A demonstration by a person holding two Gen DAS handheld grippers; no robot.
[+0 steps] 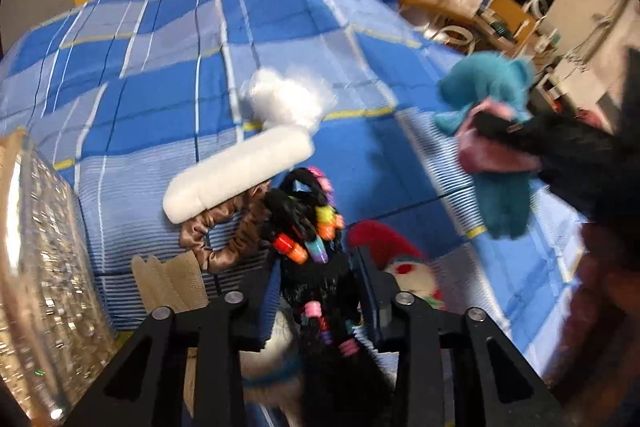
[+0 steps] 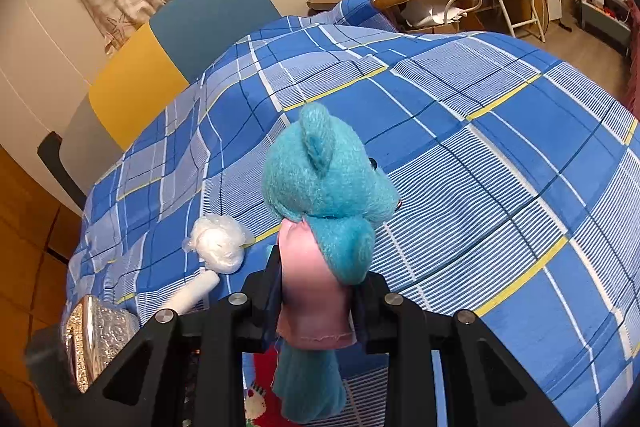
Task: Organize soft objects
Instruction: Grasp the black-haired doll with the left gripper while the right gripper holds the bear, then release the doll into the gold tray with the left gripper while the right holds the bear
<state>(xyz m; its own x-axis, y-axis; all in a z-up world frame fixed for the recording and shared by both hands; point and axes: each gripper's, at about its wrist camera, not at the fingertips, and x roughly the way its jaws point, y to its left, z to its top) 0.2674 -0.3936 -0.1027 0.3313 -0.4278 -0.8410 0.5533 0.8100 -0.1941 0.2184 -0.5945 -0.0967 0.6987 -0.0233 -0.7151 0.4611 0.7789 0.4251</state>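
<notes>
One teal plush bear (image 2: 328, 187) in a pink garment is held up above the bed (image 2: 480, 131), which has a blue checked cover; the right claw (image 2: 320, 291) is closed narrow on the pink garment at the bear's middle, so the bear's head stands above the fingers and its legs hang below. In the left wrist view the same bear (image 1: 492, 131) is up at the right of the pile of things on the bed. The left claw (image 1: 320, 291) has its two fingers close together around one black bundle of hair ties (image 1: 308, 223) with many small coloured beads, and the bundle sits between the fingers; whether the pads press it I cannot tell for sure because of blur. Just left of this bundle lies one brown satin scrunchie (image 1: 224, 239), and touching the scrunchie, further from the camera, one white padded roll (image 1: 240, 171). Beyond the roll is one white fluffy ball in clear plastic (image 1: 288, 99). Right of the bundle lies one red and white plush toy (image 1: 400, 259). Far left of the bundle stands one shiny embossed box (image 1: 44, 267). One tan piece of cloth (image 1: 172, 279) lies between the box and the scrunchie.
</notes>
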